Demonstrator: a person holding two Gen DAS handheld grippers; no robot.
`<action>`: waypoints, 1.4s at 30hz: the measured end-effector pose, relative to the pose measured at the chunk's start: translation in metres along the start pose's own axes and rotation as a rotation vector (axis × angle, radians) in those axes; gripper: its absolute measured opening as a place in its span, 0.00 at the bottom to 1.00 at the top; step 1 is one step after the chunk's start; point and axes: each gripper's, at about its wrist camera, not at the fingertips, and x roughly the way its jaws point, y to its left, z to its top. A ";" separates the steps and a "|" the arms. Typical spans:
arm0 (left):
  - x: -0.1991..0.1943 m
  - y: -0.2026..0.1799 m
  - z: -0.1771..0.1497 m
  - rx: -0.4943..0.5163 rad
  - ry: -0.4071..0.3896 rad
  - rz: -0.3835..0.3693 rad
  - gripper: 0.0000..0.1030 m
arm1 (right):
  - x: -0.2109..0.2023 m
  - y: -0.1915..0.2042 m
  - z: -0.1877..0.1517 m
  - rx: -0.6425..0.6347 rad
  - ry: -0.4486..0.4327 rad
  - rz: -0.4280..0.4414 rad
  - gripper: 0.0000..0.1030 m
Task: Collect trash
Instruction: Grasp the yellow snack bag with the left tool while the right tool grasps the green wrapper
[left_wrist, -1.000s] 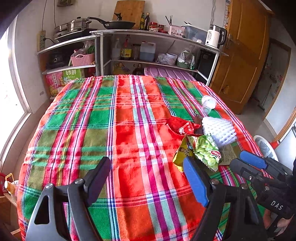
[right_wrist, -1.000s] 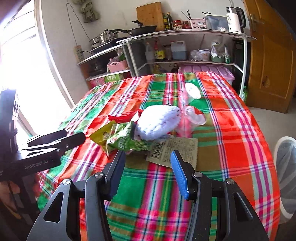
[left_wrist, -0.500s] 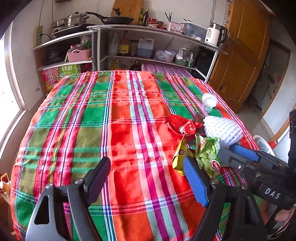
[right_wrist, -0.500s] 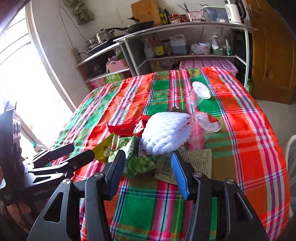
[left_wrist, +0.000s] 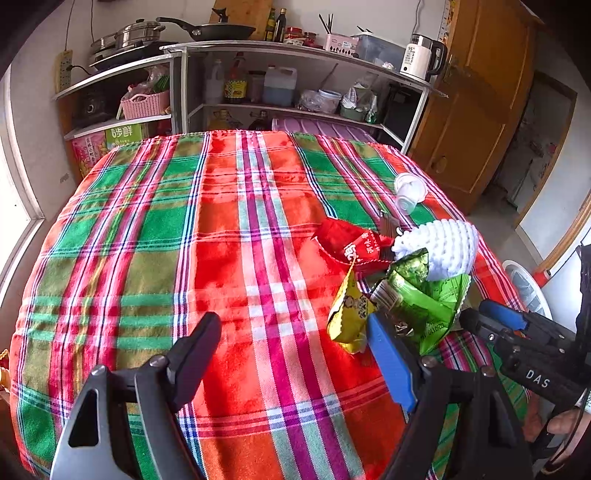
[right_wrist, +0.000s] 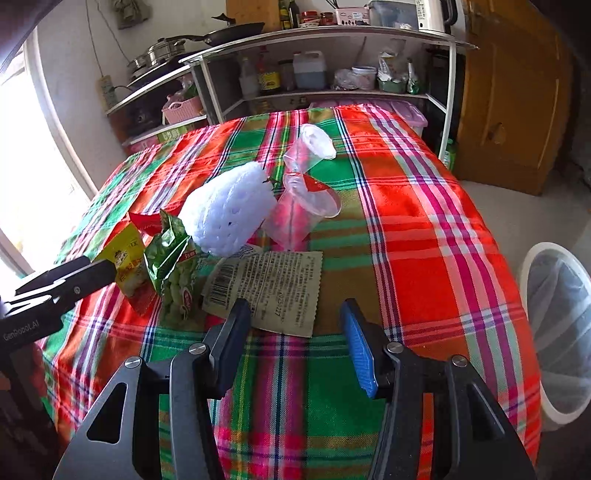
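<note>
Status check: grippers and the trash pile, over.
Both grippers, left and right, open, empty. Trash pile untouched on tablecloth. Bin beside table. Nothing blocking.

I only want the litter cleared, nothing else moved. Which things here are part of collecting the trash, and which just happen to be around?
Part of the job:
- green snack bag
- yellow wrapper
- red wrapper
- white foam fruit net
- flat paper packet
- clear plastic cups
- white bin

Just around:
- checked tablecloth
- shelf unit
- kettle
- frying pan
</note>
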 end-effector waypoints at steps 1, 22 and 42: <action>0.001 -0.001 0.000 0.006 0.000 0.001 0.80 | 0.000 0.000 0.002 0.006 -0.005 0.025 0.50; 0.021 -0.003 0.008 -0.007 0.025 -0.011 0.80 | 0.022 0.024 0.019 -0.060 0.013 0.072 0.56; 0.019 0.010 0.010 -0.033 0.016 0.000 0.79 | -0.001 0.063 0.019 -0.131 -0.077 0.199 0.56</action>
